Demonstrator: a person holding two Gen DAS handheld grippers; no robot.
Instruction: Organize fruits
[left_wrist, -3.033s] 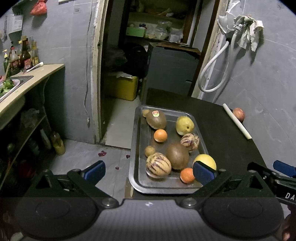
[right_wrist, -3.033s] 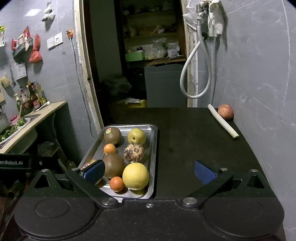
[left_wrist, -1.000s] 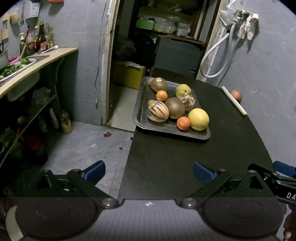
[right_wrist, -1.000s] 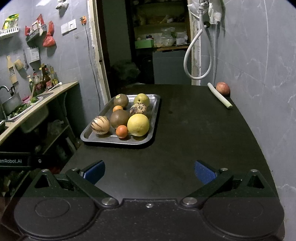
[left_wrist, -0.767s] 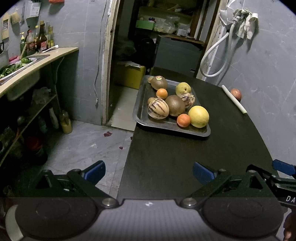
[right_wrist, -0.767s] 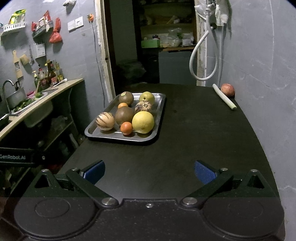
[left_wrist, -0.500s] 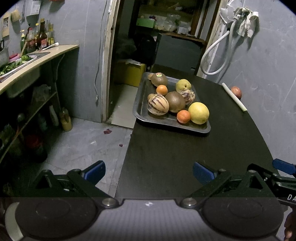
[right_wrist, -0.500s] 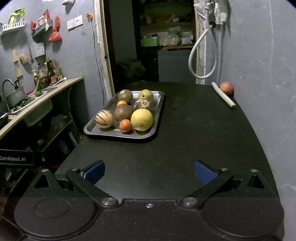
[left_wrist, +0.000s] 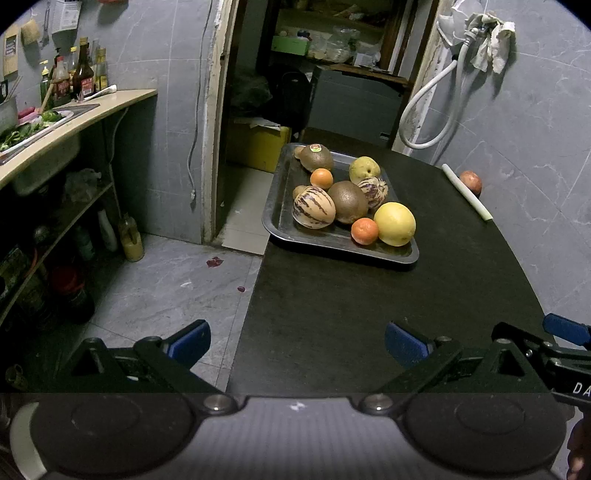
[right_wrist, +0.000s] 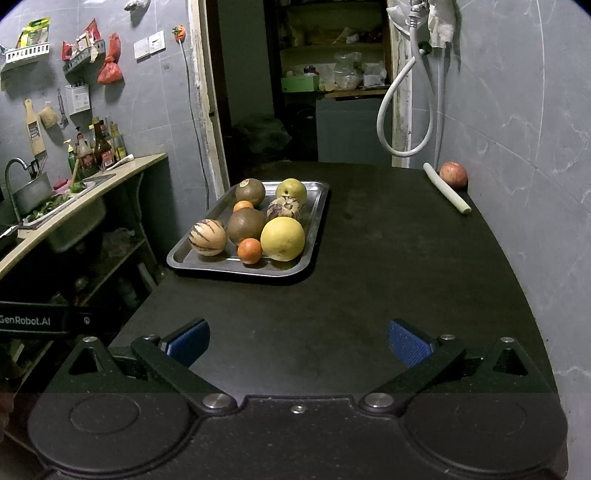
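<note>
I have both tools hovering over the near end of the black tabletop (right_wrist: 388, 266), well short of the fruit. My left gripper (left_wrist: 295, 341) has its blue-padded fingers spread wide with nothing between them, and my right gripper (right_wrist: 297, 341) is spread just as wide and equally empty.

The shallow rectangular stainless-steel tray (right_wrist: 320, 206) sits on the table's left side, one long edge close to the table's edge. It holds all but one of the fruits I can see. At the near end lie a large round yellow citrus (right_wrist: 282, 238), a small orange mandarin (right_wrist: 250, 251) touching it, and a cream melon with purple stripes (right_wrist: 207, 237). Behind those rests a dull brown round fruit (right_wrist: 246, 225), with a second striped melon (right_wrist: 283, 208) to its right and a second small orange mandarin (right_wrist: 243, 205) behind it. At the far end sit a yellow-green pear (right_wrist: 291, 189) and another brown round fruit (right_wrist: 250, 192) carrying a small red, yellow and green sticker whose print I cannot read. The left camera also shows small tan fruits (left_wrist: 300, 191) tucked at the tray's left side.

Away from the tray, a red apple (right_wrist: 453, 174) rests in the far right corner against the wall, touching a white cylindrical stalk (right_wrist: 446, 188).

Readable writing: "GenRobot.AI" on the left tool's body in the right camera, and "DA" cut off at the frame edge in the left camera.
</note>
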